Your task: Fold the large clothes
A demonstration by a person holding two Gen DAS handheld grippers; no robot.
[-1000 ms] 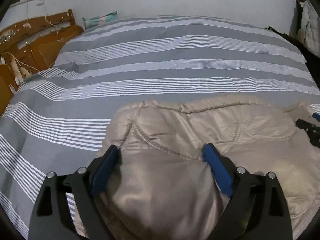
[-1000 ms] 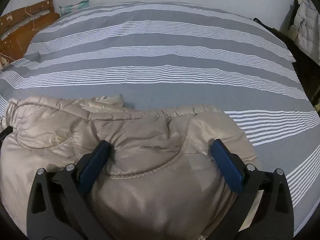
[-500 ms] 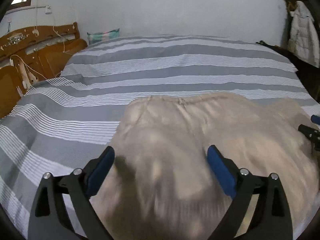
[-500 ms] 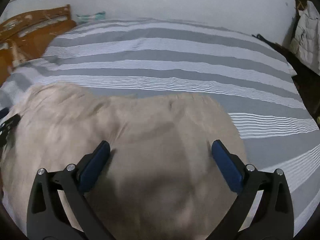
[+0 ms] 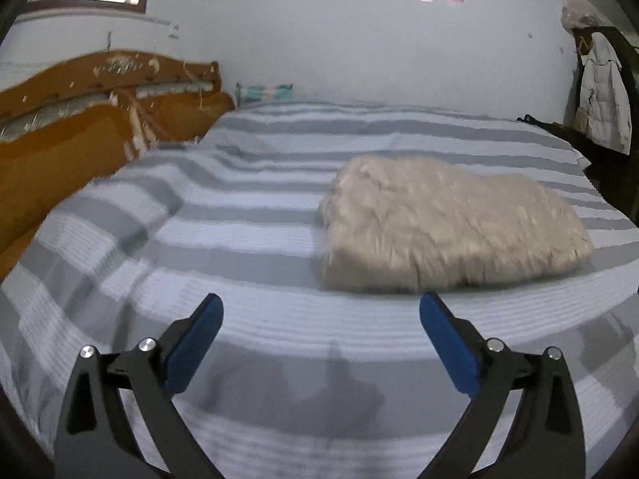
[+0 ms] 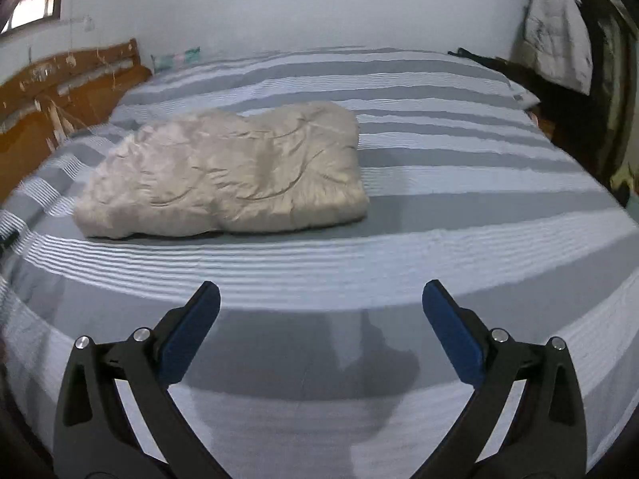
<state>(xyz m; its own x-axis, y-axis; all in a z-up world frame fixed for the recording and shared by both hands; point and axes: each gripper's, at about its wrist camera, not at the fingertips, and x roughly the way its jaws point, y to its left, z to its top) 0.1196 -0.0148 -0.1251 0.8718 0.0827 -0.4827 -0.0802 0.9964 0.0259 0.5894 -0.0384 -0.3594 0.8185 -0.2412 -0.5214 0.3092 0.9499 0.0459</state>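
A beige quilted puffer jacket (image 5: 447, 227) lies folded into a compact bundle on the grey and white striped bed (image 5: 247, 215). In the right wrist view the jacket (image 6: 231, 175) lies left of centre. My left gripper (image 5: 321, 311) is open and empty, held above the bed's near edge, well short of the jacket. My right gripper (image 6: 321, 299) is open and empty too, also back from the jacket over the near part of the bed (image 6: 459, 183).
A wooden headboard (image 5: 80, 139) stands along the left. A white coat (image 5: 603, 95) hangs on a dark rack at the right. A small patterned pillow (image 5: 263, 92) sits at the bed's far left corner by the wall.
Both grippers have pulled back and up from the jacket. One second ago their open fingers straddled the jacket; now it lies apart on the bed, farther ahead.
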